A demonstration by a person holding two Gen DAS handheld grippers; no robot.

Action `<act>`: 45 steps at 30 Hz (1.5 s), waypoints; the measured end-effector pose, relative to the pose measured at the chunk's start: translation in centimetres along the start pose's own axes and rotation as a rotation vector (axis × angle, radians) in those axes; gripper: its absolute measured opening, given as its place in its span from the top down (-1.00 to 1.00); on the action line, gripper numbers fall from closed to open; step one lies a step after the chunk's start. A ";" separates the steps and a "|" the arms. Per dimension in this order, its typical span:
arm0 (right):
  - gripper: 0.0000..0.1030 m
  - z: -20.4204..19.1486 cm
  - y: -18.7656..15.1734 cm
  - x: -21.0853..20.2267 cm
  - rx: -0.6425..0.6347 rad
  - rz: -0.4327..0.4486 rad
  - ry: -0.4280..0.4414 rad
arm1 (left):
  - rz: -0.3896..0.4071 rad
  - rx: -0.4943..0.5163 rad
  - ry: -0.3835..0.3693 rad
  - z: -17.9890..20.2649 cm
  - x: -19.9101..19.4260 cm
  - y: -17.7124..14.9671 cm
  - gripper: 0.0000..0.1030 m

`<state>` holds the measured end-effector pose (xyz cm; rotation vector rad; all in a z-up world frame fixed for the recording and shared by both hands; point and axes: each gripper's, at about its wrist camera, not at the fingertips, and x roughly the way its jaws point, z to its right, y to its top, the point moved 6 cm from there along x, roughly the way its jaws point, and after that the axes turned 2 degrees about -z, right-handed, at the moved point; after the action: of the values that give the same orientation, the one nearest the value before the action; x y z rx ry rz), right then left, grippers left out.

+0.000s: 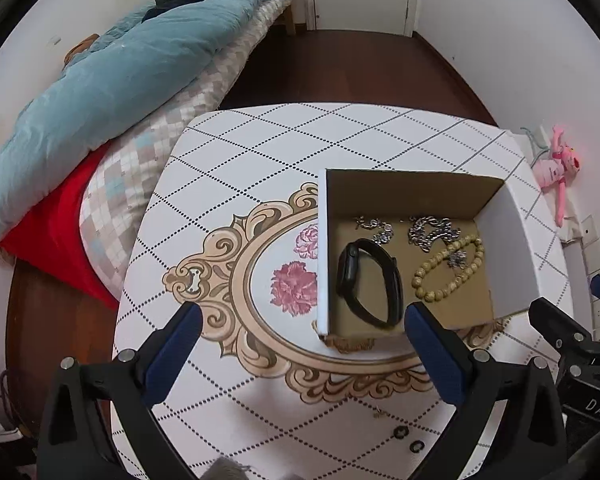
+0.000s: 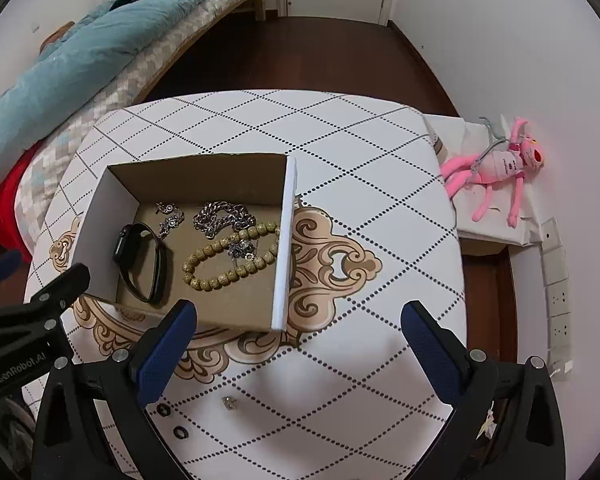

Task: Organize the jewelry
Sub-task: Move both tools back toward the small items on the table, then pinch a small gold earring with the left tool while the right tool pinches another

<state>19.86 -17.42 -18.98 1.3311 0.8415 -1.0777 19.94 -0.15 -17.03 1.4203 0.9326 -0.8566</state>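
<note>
An open cardboard box (image 1: 508, 232) (image 2: 284, 240) stands on the patterned table. In it lie a black smartwatch (image 1: 370, 282) (image 2: 140, 262), a tan bead bracelet (image 1: 446, 274) (image 2: 228, 258), a heavy silver chain (image 1: 432, 230) (image 2: 224, 214) and a thin silver bracelet (image 1: 376, 226) (image 2: 168, 216). Two small black rings (image 1: 408, 438) (image 2: 172, 420) and a small silver earring (image 2: 229, 402) lie on the table in front of the box. My left gripper (image 1: 302, 316) is open and empty, just before the box. My right gripper (image 2: 298, 314) is open and empty, at the box's near right corner.
The table (image 1: 260, 152) (image 2: 360, 160) has a diamond pattern and a floral medallion. A bed with a blue quilt (image 1: 112, 80) lies to the left. A pink plush toy (image 2: 496, 168) lies on a low white stand to the right. Wall sockets (image 2: 556, 280) are at far right.
</note>
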 end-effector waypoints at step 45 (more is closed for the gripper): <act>0.03 -2.6 -10.3 3.0 0.054 -0.006 0.234 | -0.135 -0.027 0.063 -2.6 3.7 -11.3 -0.99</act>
<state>11.40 -14.43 -25.41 1.5214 0.9937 -0.9667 11.18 2.72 -24.95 1.3798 1.0934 -0.8998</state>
